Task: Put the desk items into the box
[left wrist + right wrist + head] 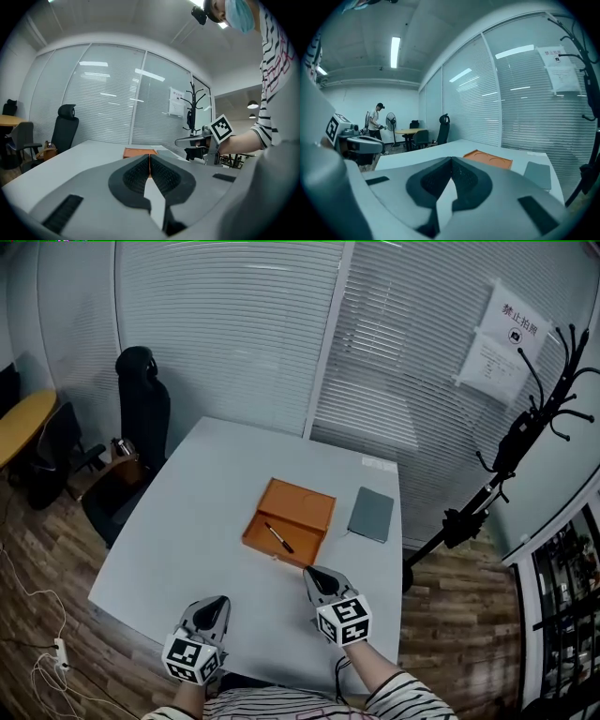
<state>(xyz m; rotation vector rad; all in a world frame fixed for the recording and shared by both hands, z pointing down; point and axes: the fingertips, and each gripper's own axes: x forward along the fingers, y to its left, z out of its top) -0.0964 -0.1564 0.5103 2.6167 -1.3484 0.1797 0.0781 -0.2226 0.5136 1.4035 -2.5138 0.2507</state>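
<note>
A: Where is the flat orange rectangular box [289, 519]?

B: It lies open near the middle of the pale grey table [187, 521]. A thin black pen [278, 538] lies aslant inside it, toward the near side.

A: And outside the box?

B: A grey-green rectangular notebook [371, 514] lies flat just to the right of it, with a small gap between them.

A: What do the grippers do?

B: The left gripper [149, 161] is over the near part of the table, well apart from the box. Its jaws are pressed together, with nothing between them. The right gripper [451, 164] is further forward, near the box's near right corner. Its jaws are also pressed together and hold nothing.
</note>
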